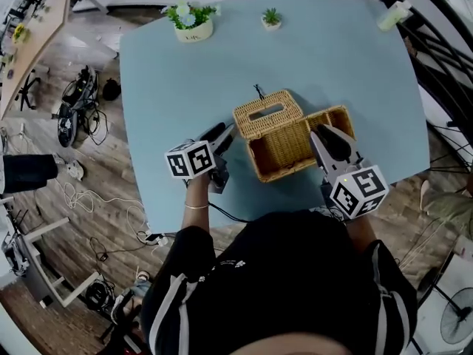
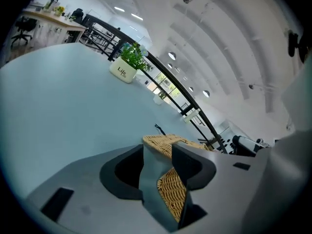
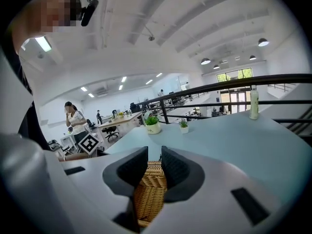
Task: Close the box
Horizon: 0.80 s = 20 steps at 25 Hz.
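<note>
A wicker box point(image 1: 284, 154) stands open near the front edge of the pale blue table point(image 1: 170, 95). Its slotted lid point(image 1: 270, 113) is tipped up at the far side. My left gripper point(image 1: 225, 133) lies just left of the box with its tips by the lid's left edge. It is open, and the left gripper view shows bare table and wicker point(image 2: 173, 189) through the gap point(image 2: 158, 147). My right gripper point(image 1: 323, 129) hovers over the box's right part. Its jaws point(image 3: 154, 152) stand narrowly apart with wicker point(image 3: 146, 194) in the gap; whether the pads press on it is unclear.
Two small potted plants point(image 1: 191, 21) point(image 1: 271, 18) and a bottle point(image 1: 393, 15) stand along the table's far edge. A small black item point(image 1: 259, 91) lies just behind the box. Black railings point(image 1: 443, 58) run to the right, and cables lie on the floor point(image 1: 77, 113) to the left.
</note>
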Each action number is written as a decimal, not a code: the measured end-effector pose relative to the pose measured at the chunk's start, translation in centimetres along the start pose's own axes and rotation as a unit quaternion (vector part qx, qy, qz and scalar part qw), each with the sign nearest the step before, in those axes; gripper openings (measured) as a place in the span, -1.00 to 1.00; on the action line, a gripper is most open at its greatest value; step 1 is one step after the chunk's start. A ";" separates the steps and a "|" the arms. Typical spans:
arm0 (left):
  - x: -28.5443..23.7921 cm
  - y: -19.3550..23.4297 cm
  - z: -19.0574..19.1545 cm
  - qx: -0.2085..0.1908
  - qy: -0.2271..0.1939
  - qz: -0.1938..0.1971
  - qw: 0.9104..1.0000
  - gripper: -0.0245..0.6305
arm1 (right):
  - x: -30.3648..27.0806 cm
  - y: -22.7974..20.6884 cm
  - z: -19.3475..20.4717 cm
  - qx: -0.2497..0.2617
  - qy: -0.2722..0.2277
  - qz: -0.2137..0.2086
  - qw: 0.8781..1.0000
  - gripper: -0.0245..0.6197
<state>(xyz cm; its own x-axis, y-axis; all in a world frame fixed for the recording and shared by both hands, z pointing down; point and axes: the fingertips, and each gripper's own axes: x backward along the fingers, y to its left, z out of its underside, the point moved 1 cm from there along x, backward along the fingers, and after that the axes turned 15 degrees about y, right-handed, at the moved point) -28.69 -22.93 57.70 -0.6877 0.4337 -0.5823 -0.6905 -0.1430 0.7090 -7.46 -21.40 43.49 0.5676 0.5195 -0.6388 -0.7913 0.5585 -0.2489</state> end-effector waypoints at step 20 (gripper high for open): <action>-3.5 1.1 -0.4 0.149 0.005 0.132 0.980 -0.32 | 0.2 -0.6 0.9 -0.044 -0.001 0.021 0.999 -0.66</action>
<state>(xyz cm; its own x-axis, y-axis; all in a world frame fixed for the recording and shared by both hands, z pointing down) -27.15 -24.91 60.35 -0.8369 0.4068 -0.3662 -0.3933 0.0183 0.9192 -6.61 -21.04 44.18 0.5338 0.5428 -0.6484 -0.8315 0.4767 -0.2854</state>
